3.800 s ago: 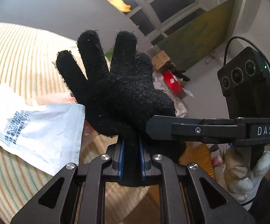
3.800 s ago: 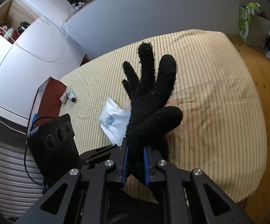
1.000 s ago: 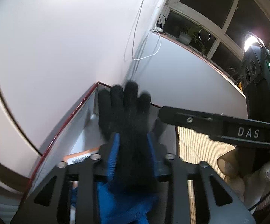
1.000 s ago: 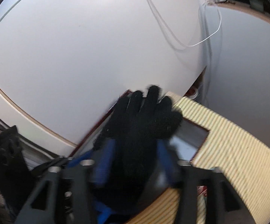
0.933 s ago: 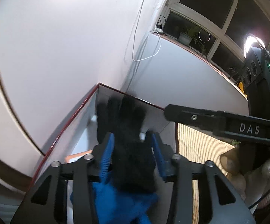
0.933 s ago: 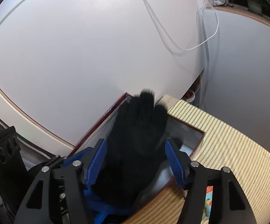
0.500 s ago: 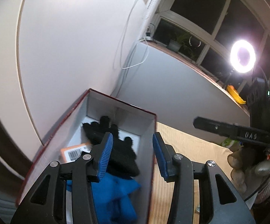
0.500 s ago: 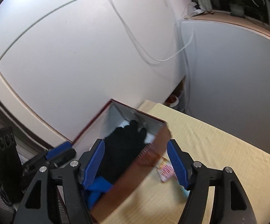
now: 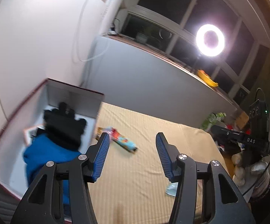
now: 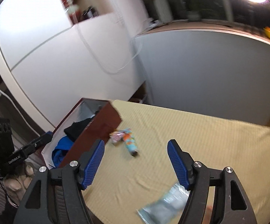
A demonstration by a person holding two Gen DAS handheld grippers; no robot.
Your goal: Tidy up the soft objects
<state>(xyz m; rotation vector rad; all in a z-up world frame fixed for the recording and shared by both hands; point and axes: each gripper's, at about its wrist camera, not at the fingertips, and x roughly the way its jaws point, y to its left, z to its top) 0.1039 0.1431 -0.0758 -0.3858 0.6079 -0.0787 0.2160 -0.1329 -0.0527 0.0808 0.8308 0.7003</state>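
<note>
A pair of black knit gloves (image 9: 64, 125) lies inside the dark red box (image 9: 75, 87), on top of a blue cloth (image 9: 43, 155). My left gripper (image 9: 131, 135) hangs over the bed to the right of the box. Its jaws are opening and nothing is between them. In the right wrist view the black gloves (image 10: 77, 128) and blue cloth (image 10: 60, 149) show over the box wall (image 10: 101, 125). My right gripper (image 10: 135, 143) stands open and empty above the yellow sheet, right of the box.
A colourful tube (image 9: 124, 141) and a pink wrapper (image 10: 116, 136) lie on the striped yellow sheet (image 10: 209, 140) beside the box. A clear plastic packet (image 10: 164, 207) lies near the front edge. White cabinets and a grey wall stand behind. A ring light (image 9: 210, 40) glares.
Both grippers let go of the black gloves, which now lie in the box. Both drew back from the box and swung right over the bed, with their jaws wider.
</note>
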